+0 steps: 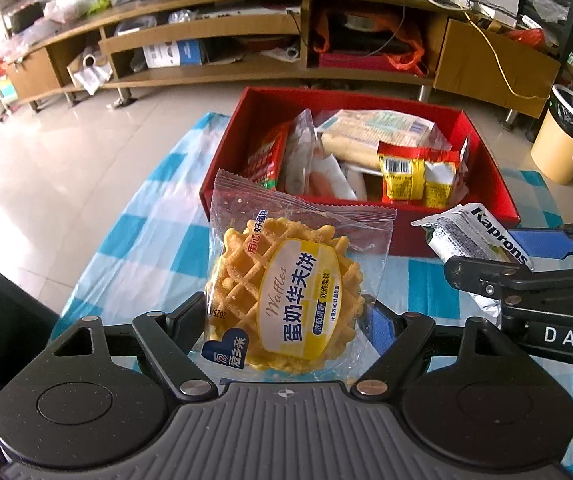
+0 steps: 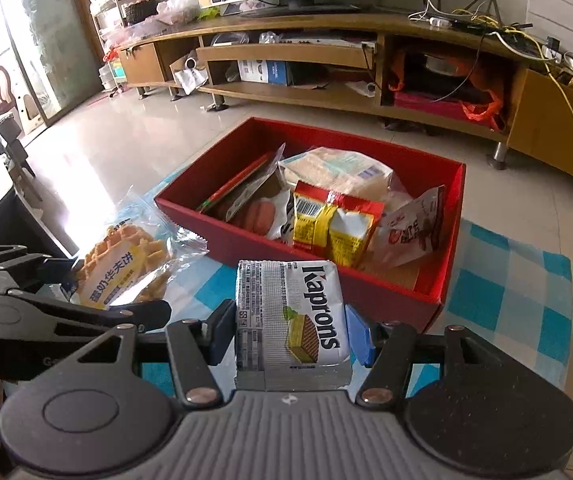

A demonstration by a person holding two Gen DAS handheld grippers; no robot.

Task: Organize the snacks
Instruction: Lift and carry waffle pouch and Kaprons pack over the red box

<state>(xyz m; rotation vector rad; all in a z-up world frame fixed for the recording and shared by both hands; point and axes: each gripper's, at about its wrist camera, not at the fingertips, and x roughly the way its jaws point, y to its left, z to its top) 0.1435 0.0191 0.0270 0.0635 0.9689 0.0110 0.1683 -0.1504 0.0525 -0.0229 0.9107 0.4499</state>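
**Mia:** What is the left gripper (image 1: 286,320) holding?

**Dad:** A waffle pack (image 1: 286,292). The fingers pinch it from both sides, down near its bottom. The pack stands up tall, with its clear top pointing at the red box (image 1: 366,98).

**Mia:** And the right gripper (image 2: 291,334)?

**Dad:** It has the silver Kaprons wafer pack (image 2: 292,316). Its fingers squeeze the pack on its two long sides. The long way of the pack runs straight out from the fingers, toward the box.

**Mia:** Where is the box?

**Dad:** Right in front of both grippers, on the surface with the blue checked cloth (image 2: 518,288). It is open on top and already has snacks in it (a yellow and red packet (image 2: 334,228) leans at the near wall, and a big pale pack (image 2: 342,168) lies at the back).

**Mia:** Which one gets there first?

**Dad:** I think the right one. From its camera, the wafer pack ends just at the near wall of the box. The waffle pack sits more to the left, near the box's left corner. Both are up in the air, not inside yet.

**Mia:** So what matters next?

**Dad:** Each pack has to go forward and over the near wall. The free spot looks like the near right corner, so the wafer pack has a short way to go. The two grippers are side by side and close, so they could bump.
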